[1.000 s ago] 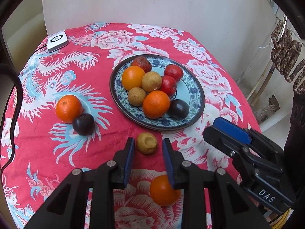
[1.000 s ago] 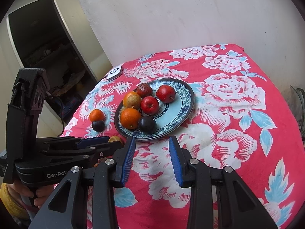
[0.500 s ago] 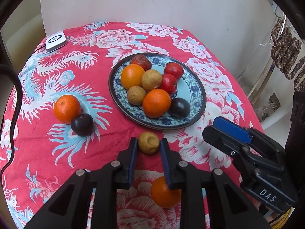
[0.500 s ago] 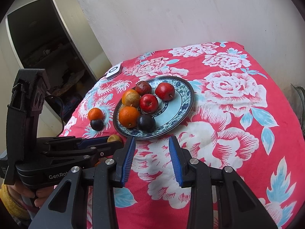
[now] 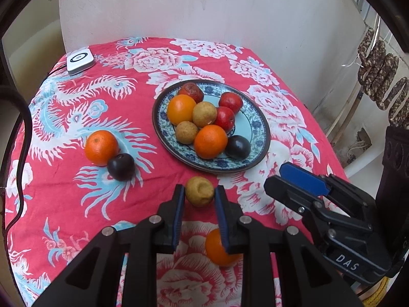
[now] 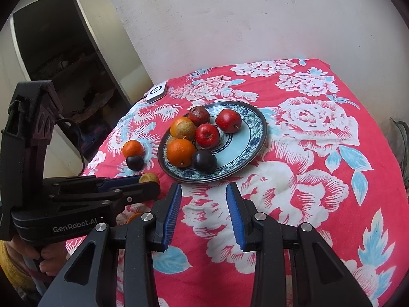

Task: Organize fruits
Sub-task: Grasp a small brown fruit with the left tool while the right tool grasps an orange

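A blue-patterned plate (image 5: 258,153) holds several fruits: oranges, red apples, tan fruits and a dark plum. My left gripper (image 5: 199,194) has its jaws closed onto a tan fruit (image 5: 200,190) on the red floral cloth just in front of the plate. An orange (image 5: 218,249) lies under the left gripper. Another orange (image 5: 101,147) and a dark plum (image 5: 121,166) lie left of the plate. My right gripper (image 6: 203,192) is open and empty above the cloth, in front of the plate (image 6: 255,140); it also shows in the left wrist view (image 5: 304,179).
A white device (image 5: 80,60) lies at the table's far left corner. A white wall stands behind the table. A dark doorway (image 6: 64,64) opens to the left. Dried sausages (image 5: 383,81) hang at the right.
My left gripper's jaws have narrowed around the tan fruit until they touch it. The right gripper has barely moved.
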